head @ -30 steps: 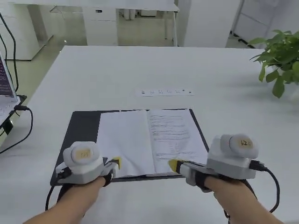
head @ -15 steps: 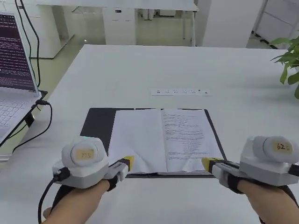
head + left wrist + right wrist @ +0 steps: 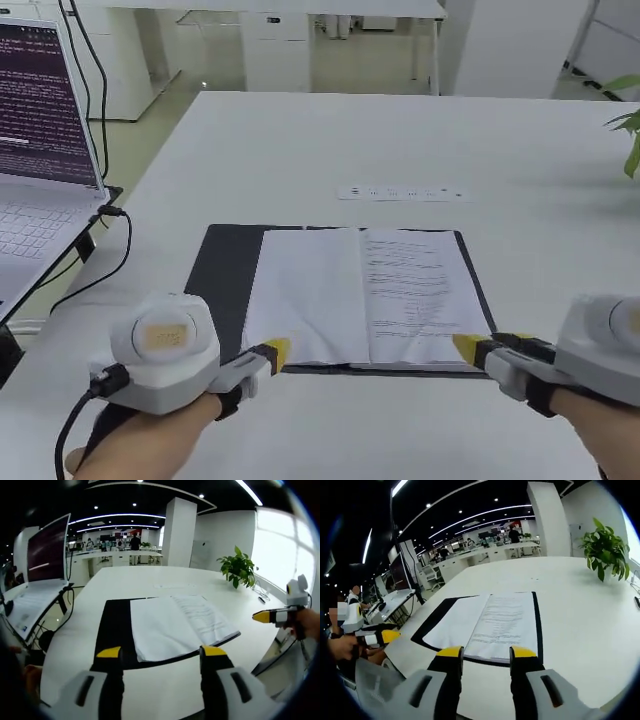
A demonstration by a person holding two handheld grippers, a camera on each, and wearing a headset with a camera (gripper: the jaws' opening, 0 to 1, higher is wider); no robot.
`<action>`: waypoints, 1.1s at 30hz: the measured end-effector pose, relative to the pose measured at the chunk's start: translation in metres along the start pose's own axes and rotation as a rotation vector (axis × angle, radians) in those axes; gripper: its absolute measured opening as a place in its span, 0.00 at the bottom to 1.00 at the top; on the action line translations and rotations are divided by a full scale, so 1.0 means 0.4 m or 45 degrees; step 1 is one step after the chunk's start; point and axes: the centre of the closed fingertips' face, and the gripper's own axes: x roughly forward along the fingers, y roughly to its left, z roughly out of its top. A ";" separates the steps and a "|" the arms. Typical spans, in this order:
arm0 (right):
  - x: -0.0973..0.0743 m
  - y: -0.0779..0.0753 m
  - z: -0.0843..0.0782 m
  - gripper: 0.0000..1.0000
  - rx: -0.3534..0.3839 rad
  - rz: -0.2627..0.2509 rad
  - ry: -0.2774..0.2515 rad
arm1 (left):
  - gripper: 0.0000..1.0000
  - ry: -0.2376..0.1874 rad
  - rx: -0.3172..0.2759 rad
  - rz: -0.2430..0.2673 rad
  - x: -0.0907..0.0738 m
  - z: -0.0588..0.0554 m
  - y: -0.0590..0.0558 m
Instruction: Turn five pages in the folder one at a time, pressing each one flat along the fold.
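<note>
Before the folder point(image 3: 225, 290), left gripper point(image 3: 158, 652) and right gripper point(image 3: 481, 652) gape (both empty).

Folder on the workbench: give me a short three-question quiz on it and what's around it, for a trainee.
1. True or false: the left hand-held gripper is clamped on a page of the folder.
2. Which page of the open folder carries printed text? A) left B) right C) both
3. Name the device with a lit screen off to the folder's left.
Key: 1 false, its jaws stand open and hold nothing. 2 B, the right page. 3 the laptop.
</note>
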 end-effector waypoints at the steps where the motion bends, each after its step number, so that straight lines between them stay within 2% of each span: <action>1: -0.002 -0.005 0.000 0.41 -0.016 -0.005 -0.004 | 0.65 0.002 0.002 0.001 -0.004 0.000 0.001; 3: -0.003 -0.011 -0.001 0.47 -0.024 -0.009 -0.003 | 0.70 -0.004 0.009 0.004 -0.011 0.003 0.005; 10: -0.013 -0.030 -0.012 0.56 -0.072 -0.016 -0.007 | 0.78 -0.020 0.023 0.001 -0.034 0.018 0.011; 15: -0.017 -0.034 -0.010 0.75 -0.079 -0.010 -0.037 | 0.91 -0.039 0.033 -0.016 -0.046 0.025 0.004; 19: -0.018 -0.028 -0.007 0.84 -0.083 0.009 -0.061 | 0.98 -0.040 0.060 -0.017 -0.050 0.020 0.003; 23: -0.015 -0.022 -0.005 1.00 -0.079 0.020 -0.099 | 0.99 -0.031 0.089 -0.024 -0.055 0.010 -0.001; 29: -0.019 -0.012 -0.002 1.00 -0.105 0.031 -0.106 | 0.99 0.003 0.180 -0.025 -0.058 -0.012 -0.001; 33: -0.025 -0.010 -0.007 1.00 -0.121 0.027 -0.100 | 0.99 0.006 0.223 -0.021 -0.064 -0.012 0.002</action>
